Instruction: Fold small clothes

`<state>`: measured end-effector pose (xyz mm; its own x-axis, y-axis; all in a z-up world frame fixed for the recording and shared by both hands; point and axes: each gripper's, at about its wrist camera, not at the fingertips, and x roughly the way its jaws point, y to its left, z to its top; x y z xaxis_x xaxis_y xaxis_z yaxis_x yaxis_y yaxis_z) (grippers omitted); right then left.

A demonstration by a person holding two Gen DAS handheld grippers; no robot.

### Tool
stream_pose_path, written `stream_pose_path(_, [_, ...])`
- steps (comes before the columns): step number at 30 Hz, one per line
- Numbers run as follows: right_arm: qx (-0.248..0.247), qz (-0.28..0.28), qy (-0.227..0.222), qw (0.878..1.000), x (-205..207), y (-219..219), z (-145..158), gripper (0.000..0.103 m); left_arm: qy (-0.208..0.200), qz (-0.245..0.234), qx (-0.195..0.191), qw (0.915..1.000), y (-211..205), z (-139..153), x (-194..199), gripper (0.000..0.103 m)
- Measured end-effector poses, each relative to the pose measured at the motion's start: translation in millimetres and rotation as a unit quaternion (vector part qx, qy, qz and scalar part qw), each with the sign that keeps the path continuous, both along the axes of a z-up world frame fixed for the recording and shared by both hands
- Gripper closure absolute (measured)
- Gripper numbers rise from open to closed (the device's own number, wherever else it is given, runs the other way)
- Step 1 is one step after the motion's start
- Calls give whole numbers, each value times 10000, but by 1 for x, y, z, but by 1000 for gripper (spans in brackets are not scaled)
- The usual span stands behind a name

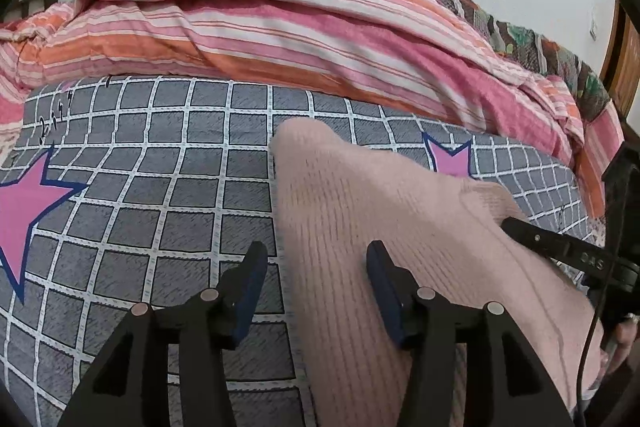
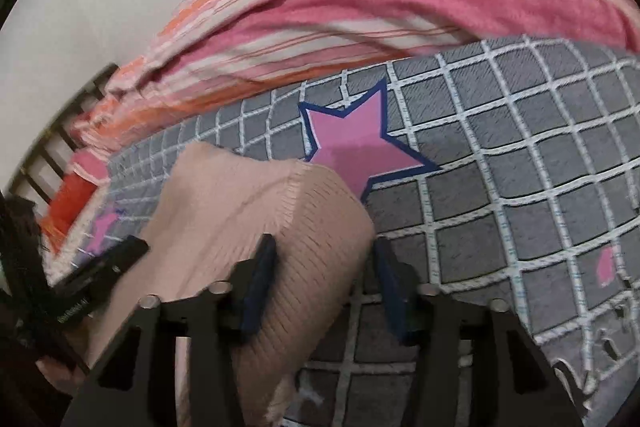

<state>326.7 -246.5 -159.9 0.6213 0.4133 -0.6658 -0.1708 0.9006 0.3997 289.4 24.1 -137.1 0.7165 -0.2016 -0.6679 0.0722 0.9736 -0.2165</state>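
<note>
A pale pink ribbed knit garment [image 1: 380, 211] lies folded on the grey checked bedsheet [image 1: 160, 187]. My left gripper [image 1: 316, 259] is open, straddling the garment's left edge, with one finger over the sheet and one over the knit. In the right wrist view the same garment [image 2: 248, 203] lies at lower left. My right gripper [image 2: 326, 255] is open, straddling the garment's right edge. The right gripper's finger shows in the left wrist view [image 1: 552, 239], resting on the knit. The left gripper's finger shows in the right wrist view [image 2: 104, 267].
A bunched pink, orange and white striped quilt [image 1: 280, 27] lies along the far side of the bed. Pink stars [image 2: 360, 147] are printed on the sheet. A slatted wooden headboard [image 2: 52, 155] stands at the left. A wooden door [image 1: 628, 67] is at far right.
</note>
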Motion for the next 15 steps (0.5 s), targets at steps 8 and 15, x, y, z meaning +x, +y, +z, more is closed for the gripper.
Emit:
stream_pose_path(8, [-23,-44,-35,10000,7,4,-4,87,-109,27,-26,9999,-2,5,-7,53])
stream_pose_path(15, [21,-238,-237,9994,-6,-7,13,56,-236,-93,31,9997,-4,11,-27,54])
